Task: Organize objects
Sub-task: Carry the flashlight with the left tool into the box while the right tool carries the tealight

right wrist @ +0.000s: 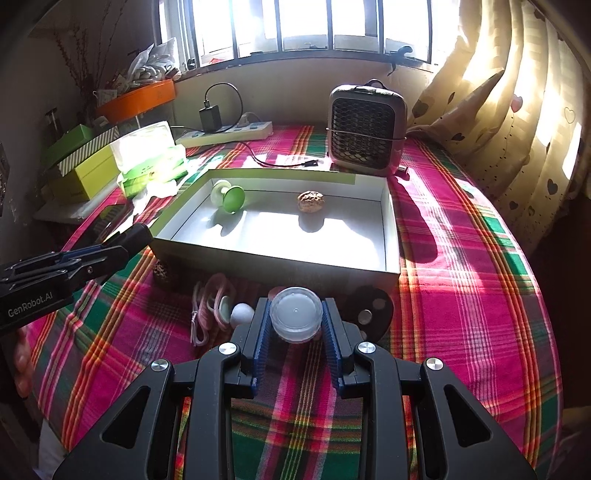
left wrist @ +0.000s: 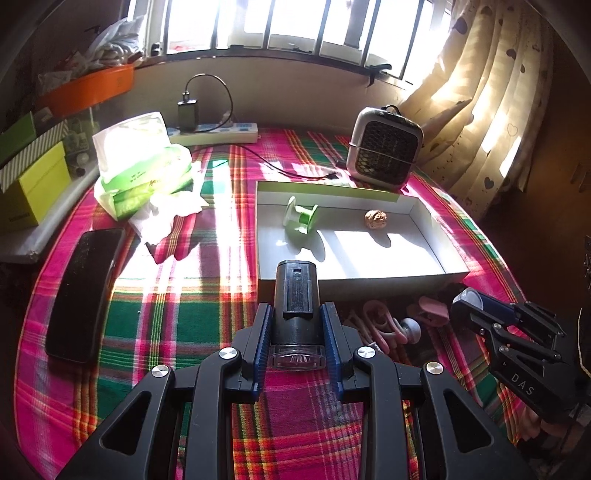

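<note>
The left gripper (left wrist: pixel 297 332) pinches a black cylindrical device (left wrist: pixel 295 295) just short of the shallow white cardboard box (left wrist: pixel 354 282); the right gripper (right wrist: pixel 295 321) clamps a round translucent plastic jar (right wrist: pixel 294 314). Ahead inside the box lie a green spool (left wrist: pixel 301 218) and wrinkled walnut (left wrist: pixel 375 219), on a sunlit plaid tablecloth (left wrist: pixel 177 317) below a barred window (left wrist: pixel 295 22).

Harsh window (left wrist: pixel 295 26) backlight, deep shadows, perhaps slight blur; fisheye-curved edges.

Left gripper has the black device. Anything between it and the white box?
Nothing visible. The left gripper holds the black device just short of the white box, whose near wall is the only thing to clear.
</note>
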A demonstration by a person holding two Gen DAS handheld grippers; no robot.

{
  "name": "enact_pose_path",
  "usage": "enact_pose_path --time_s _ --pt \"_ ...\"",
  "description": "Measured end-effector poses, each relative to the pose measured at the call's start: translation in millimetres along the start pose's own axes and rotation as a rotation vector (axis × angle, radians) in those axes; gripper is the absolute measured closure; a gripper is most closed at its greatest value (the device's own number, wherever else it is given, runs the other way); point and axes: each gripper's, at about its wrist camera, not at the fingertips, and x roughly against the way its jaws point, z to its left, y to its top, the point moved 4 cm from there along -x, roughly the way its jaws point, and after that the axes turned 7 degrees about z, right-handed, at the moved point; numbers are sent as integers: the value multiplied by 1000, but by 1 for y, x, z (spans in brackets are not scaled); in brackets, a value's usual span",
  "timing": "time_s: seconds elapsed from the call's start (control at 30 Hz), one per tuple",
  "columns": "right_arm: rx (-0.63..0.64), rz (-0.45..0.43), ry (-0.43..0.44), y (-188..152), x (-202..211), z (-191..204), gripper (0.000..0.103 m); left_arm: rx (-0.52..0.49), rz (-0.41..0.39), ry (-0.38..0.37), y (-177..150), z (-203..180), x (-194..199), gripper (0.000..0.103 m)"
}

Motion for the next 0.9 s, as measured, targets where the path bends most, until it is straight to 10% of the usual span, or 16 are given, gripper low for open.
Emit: enact_pose_path --time_s 0.9 --pt "-16 23 -32 72 -48 -39 75 -14 46 0 54 -5 -55 79"
